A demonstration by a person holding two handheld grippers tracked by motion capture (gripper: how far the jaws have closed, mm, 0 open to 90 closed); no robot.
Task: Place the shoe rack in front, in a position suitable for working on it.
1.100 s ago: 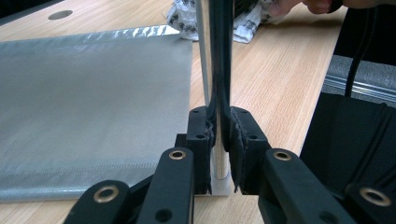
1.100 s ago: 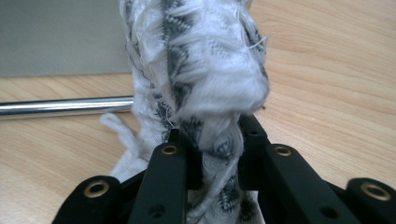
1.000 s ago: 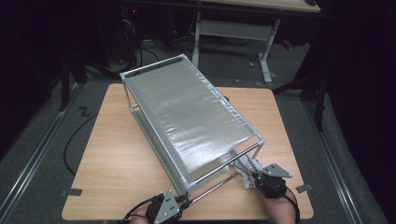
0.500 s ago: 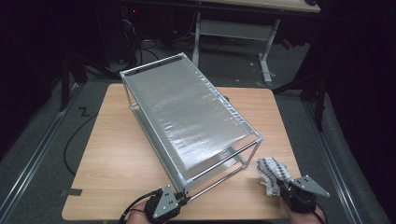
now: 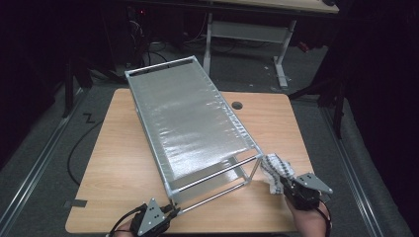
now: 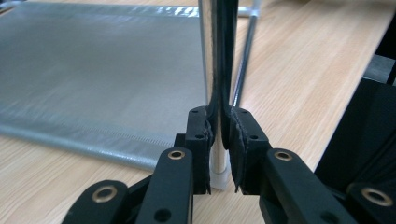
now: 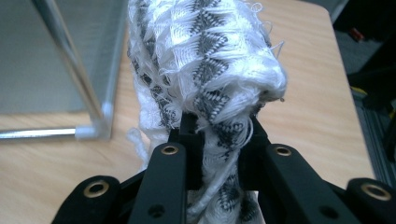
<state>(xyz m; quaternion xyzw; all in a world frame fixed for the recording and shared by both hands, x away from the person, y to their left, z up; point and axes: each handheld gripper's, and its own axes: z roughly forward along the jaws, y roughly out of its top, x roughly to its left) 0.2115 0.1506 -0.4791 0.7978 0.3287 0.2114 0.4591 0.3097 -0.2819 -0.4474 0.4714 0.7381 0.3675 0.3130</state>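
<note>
White patterned cloth (image 7: pixel 210 60) is bunched between my right claw's (image 5: pixel 285 185) clenched jaws, now out beside the rack's (image 5: pixel 190 123) corner instead of up against it. Left claw (image 5: pixel 170 211) is still clamping the rack's metal post (image 6: pixel 212 70).

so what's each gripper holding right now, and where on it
Left gripper clamps the metal rack by a near corner post; right gripper pinches the white patterned cloth at its bunched lower end.

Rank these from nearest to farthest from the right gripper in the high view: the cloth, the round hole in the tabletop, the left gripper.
1. The cloth, clamped in the right gripper itself.
2. The round hole, farther up the table, beside the rack.
3. The left gripper, across the near edge, on the rack's leg.
</note>
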